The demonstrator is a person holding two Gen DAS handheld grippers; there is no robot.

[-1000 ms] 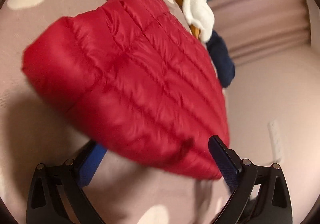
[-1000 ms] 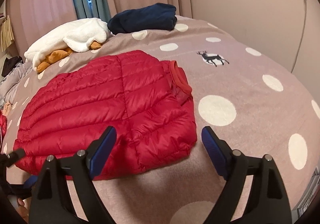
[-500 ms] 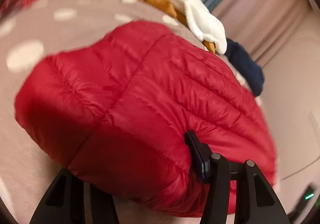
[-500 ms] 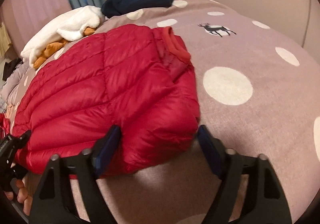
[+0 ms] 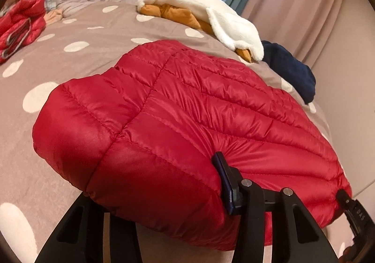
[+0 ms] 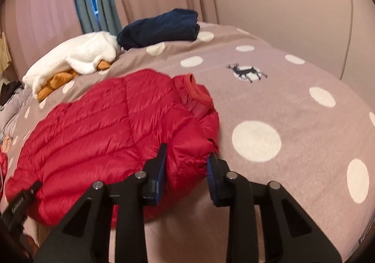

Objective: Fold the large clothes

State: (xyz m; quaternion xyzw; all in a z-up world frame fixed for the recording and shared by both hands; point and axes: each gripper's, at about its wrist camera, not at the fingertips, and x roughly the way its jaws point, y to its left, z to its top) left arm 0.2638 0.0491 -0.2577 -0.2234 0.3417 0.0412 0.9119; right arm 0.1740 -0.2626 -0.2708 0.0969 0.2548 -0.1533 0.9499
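A: Since the red puffer jacket [image 5: 192,122] lies folded across the middle of both frames on the dotted bedspread [image 6: 293,108], where would you take hold of it?

B: At the near hem, where both tools already are. The right gripper [image 6: 187,164] has its blue pads partly closed around the lower-right corner, below the collar [image 6: 199,92], squeezing a thick bunch of padding.

A: And the left gripper [image 5: 164,195]?

B: One finger presses into the jacket's near edge at lower centre; the other is hidden beneath the fabric, so it is probably clamped on the hem, but I cannot tell.

A: How will it handle?

B: I'd judge it light, soft and springy. The shiny shell looks slippery, so a shallow pinch could slide off; a deep bite over a quilted seam is safer.

A: Anything nearby to mind?

B: The white fleece [image 5: 199,9] and navy garment [image 6: 159,28] sit well apart, in the upper part of each frame.
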